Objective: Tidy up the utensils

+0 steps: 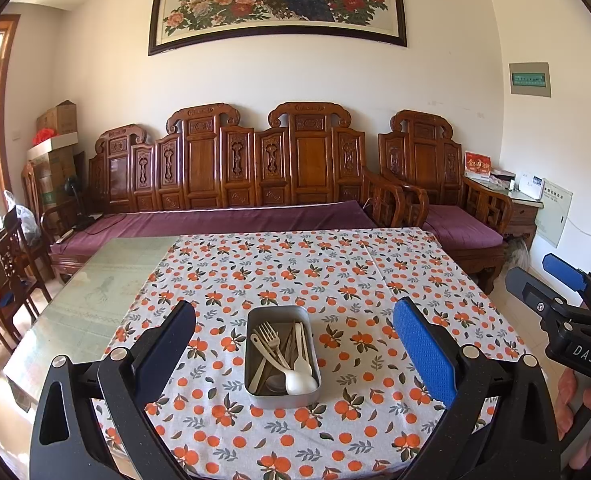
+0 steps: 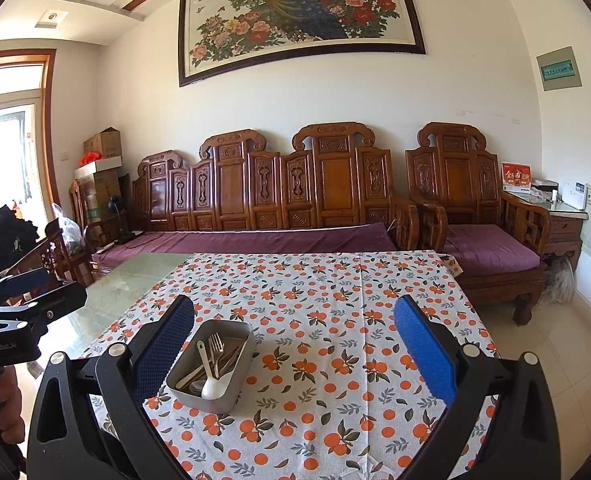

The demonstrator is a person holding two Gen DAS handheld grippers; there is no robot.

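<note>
1. Seemingly at the very start or the very end of the job, both grippers hang above the table with nothing in them: the left gripper has its blue-padded fingers spread wide, and the right gripper is likewise released and empty.
2. All the utensils in view, among them a pale fork and a white spoon, lie heaped together in a metal tin on the near middle of the table; no utensil shows loose on the cloth.
3. From the left wrist view the tin sits centred between the fingers; from the right wrist view it lies just beside the left finger, off to that side.
4. Any next move, by my reading, calls for a gripper to tilt down into the tin and close on a single thin handle without dragging its neighbours; the tangle makes that fiddly.
5. A tablecloth printed with oranges covers most of the glass-topped table.
6. Behind it stand a carved wooden sofa with purple cushions, a matching armchair and a framed peacock painting on the white wall.
</note>
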